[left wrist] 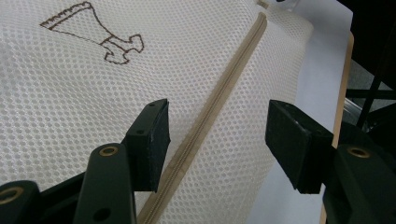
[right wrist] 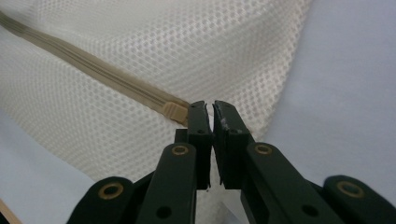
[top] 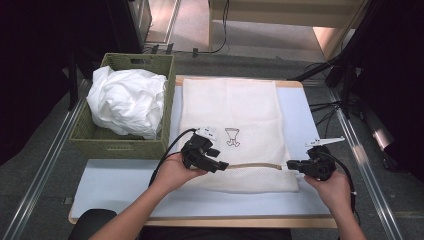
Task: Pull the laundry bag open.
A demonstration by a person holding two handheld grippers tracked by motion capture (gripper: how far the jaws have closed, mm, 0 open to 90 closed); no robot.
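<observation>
White mesh laundry bag [top: 230,130] lies flat on the table [top: 120,185], right gripper [top: 295,164] clenched on the zipper pull [right wrist: 176,112] while the left gripper [top: 216,164] straddles the zipper [left wrist: 219,107] released, so unpinned mesh risks bunching.

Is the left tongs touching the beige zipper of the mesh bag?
Apart. In the left gripper view the left tongs stand wide open, and the zipper of the mesh bag runs through the gap with mesh visible on both sides.
</observation>
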